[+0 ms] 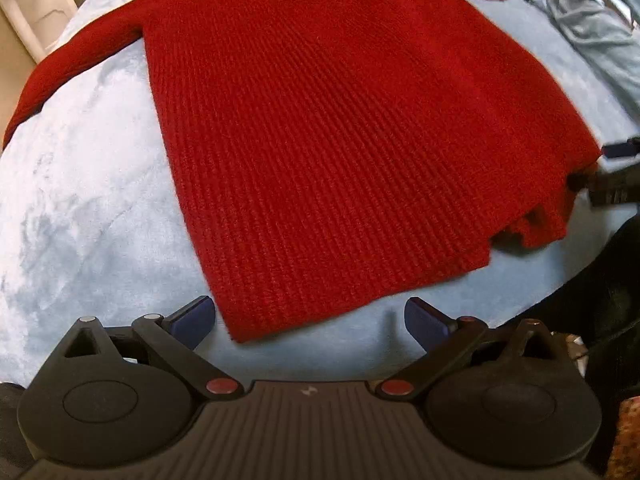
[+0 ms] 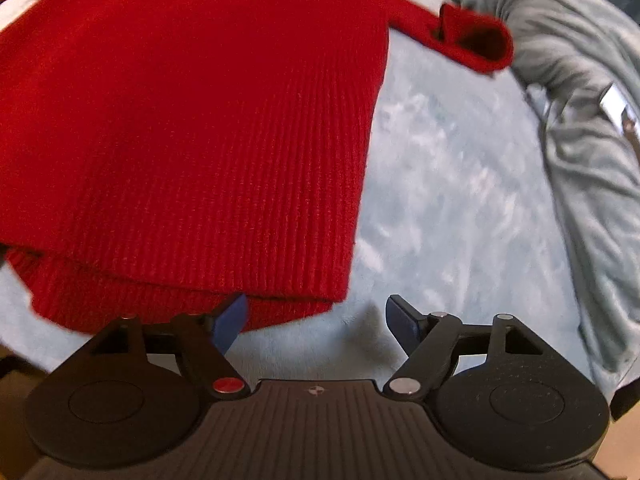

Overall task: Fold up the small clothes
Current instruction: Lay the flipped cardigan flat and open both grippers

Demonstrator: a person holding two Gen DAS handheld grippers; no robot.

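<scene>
Sweater: a red ribbed-knit sweater (image 1: 340,128) is lying spread flat on the pale blue fleece blanket (image 1: 80,184) covering the bed, its hem pointing toward the near edge and its neck toward the far edge.
Hem: the near corner by the right tongs is lying doubled, one layer showing under the other.
Sleeves: one sleeve is stretching out toward the bed's left edge; the other is reaching to the right, its cuff (image 2: 476,40) turned up and lying just beside a rumpled grey-green cloth (image 2: 580,128).
Left tongs: the left gripper (image 1: 310,320) is hanging over the near edge of the bed with its blue-padded jaws standing wide, the hem's left corner lying between and just beyond them, no pad pressing on it.
Right tongs: the right gripper (image 2: 316,320) is standing wide too, holding nothing; its left pad is sitting over the doubled hem and its right pad over bare blanket.
Right side of bed: the grey-green cloth is piling along the bed's right edge, well apart from the sweater's body.
</scene>
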